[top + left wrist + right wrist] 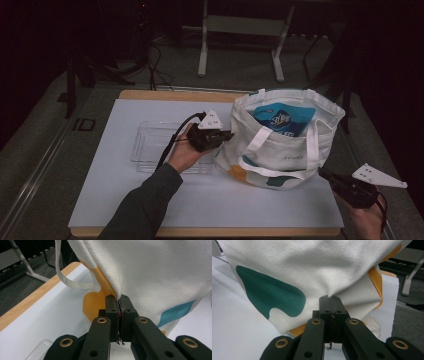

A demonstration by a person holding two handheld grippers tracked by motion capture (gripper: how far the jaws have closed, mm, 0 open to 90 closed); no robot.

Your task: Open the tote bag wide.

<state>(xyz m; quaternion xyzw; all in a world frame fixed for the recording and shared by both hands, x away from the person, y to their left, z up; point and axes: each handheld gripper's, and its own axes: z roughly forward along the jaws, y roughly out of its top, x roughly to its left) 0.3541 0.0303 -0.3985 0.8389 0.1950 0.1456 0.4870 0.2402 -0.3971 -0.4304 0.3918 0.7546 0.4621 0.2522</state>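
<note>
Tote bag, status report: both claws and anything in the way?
Left claw shut on white canvas tote bag. Right claw shut at bag's fabric, grip unclear. Clear plastic tray beside bag.

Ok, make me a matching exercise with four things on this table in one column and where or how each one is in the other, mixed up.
Things:
1. tote bag
2. blue packet
3. clear tray
4. left gripper

Places or states:
A. lies flat on the table, left of the bag
B. sticks up inside the bag
C. shut, at the bag's left side
D. stands open on the white table top

Pairs: 1-D, 2-B, 3-A, 4-C
</note>
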